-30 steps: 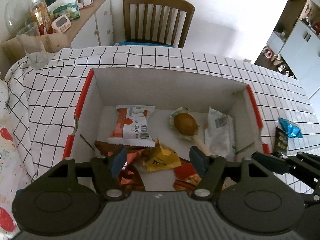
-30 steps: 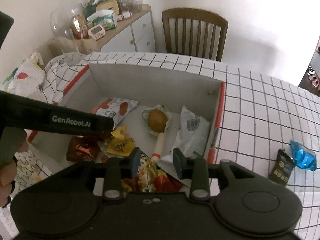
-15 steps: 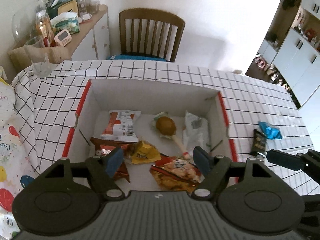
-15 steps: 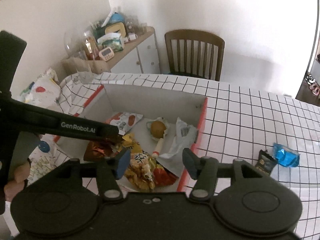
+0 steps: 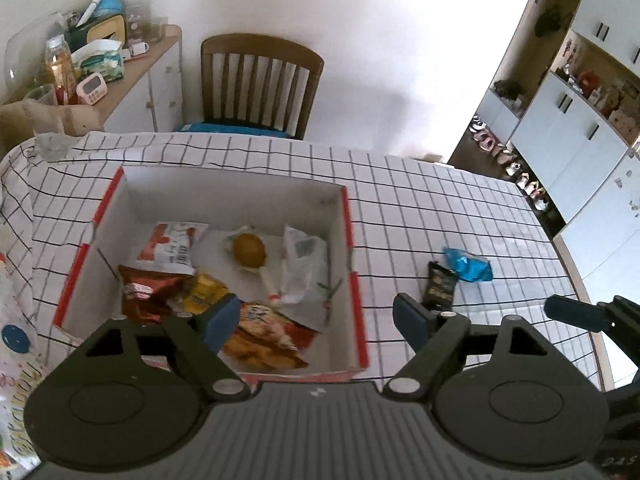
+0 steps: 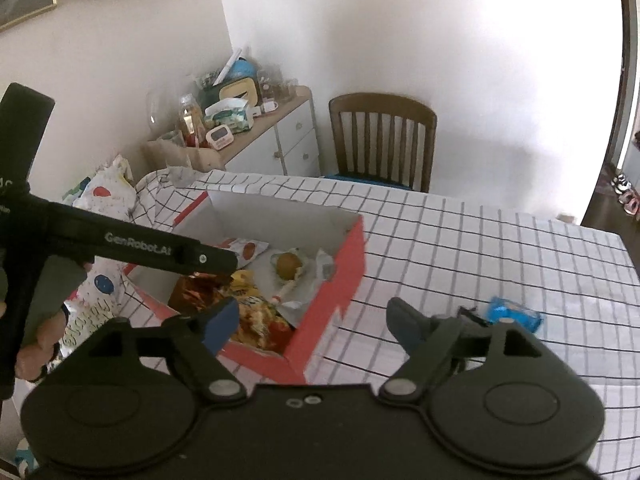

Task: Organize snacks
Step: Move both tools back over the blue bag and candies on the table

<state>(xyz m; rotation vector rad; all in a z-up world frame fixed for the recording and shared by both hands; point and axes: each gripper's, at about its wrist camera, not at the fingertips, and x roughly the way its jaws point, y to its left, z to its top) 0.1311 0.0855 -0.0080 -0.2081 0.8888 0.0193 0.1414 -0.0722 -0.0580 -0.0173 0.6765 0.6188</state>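
Both left gripper (image 5: 316, 316) and right gripper (image 6: 312, 320) jaws just opened, empty.

Wooden chair (image 5: 259, 84) against white wall (image 5: 360, 20), cluttered sideboard (image 6: 276, 136)

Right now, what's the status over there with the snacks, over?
Left gripper and right gripper just opened, both empty. Most snacks in the red-edged box. Black packet and blue packet remain on the checked tablecloth. Path clear.

A red-edged cardboard box (image 5: 348, 216) of snack packets sits on a grid-patterned counter (image 5: 440, 208). The left gripper (image 5: 316, 316), jaws wide and empty after just opening, hangs above the box's near edge; a black packet (image 5: 440, 285) and a blue packet (image 5: 468, 266) lie right of the box.
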